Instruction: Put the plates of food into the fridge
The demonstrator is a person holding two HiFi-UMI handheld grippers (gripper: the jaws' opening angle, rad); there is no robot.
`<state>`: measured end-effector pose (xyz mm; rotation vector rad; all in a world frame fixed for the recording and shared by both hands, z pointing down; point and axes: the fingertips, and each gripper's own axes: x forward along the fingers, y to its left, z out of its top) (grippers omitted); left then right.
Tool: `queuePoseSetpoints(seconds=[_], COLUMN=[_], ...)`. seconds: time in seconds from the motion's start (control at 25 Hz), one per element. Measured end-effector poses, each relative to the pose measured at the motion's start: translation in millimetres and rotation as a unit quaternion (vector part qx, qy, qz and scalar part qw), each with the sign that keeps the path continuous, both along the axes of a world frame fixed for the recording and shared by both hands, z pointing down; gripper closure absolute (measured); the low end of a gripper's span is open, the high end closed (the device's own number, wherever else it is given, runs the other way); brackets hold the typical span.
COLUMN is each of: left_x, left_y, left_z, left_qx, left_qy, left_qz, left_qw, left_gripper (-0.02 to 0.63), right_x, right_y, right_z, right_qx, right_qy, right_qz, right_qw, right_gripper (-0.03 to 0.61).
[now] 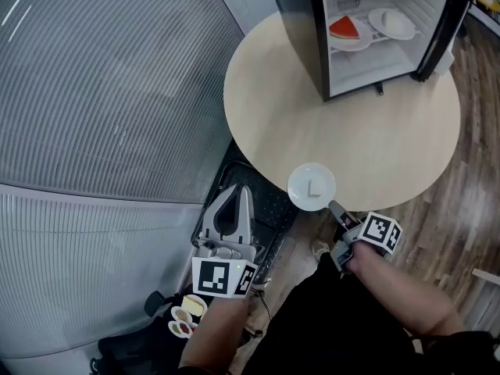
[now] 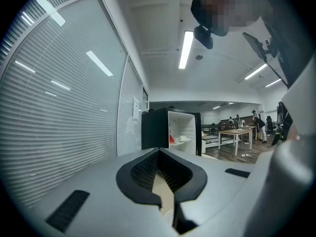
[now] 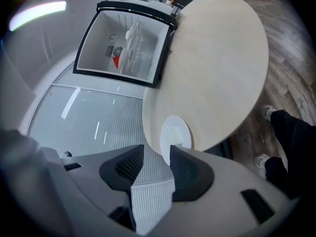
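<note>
A white plate (image 1: pixel 311 187) with something pale on it lies at the near edge of the round table (image 1: pixel 367 139). In the right gripper view the same plate (image 3: pixel 175 131) sits just past my right finger. My right gripper (image 1: pixel 334 207) reaches its rim from below; its jaws (image 3: pixel 157 154) stand apart and only window blinds show between them. The black mini fridge (image 1: pixel 375 30) stands open at the table's far side. On its shelf are a plate with a red slice (image 1: pixel 346 31) and another white plate (image 1: pixel 392 23). My left gripper (image 1: pixel 241 190) hangs left of the table, tips together and empty.
A ribbed glass wall (image 1: pixel 101 92) runs along the left. A black tray (image 1: pixel 269 209) lies on the floor under my left gripper. Small plates of food (image 1: pixel 187 311) sit low beside my left arm. The fridge door (image 1: pixel 441 30) swings out to the right over wood flooring.
</note>
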<state>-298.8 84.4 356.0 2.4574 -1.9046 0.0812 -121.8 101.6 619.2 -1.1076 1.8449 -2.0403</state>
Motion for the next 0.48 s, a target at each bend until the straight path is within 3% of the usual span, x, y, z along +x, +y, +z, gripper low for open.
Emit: queuePoseSetpoints(seconds=[0.48], left_x=[-32], left_y=[17], left_z=[42], left_qx=[-0.041], left_qy=[-0.012], left_qz=[-0.024], left_qw=[0.9988], left_gripper=[0.609], right_x=[-34], right_y=[28], right_z=[65], right_qx=[-0.054], right_qy=[0.003], right_qz=[-0.023], right_qw=[0.998], right_gripper=[0.411])
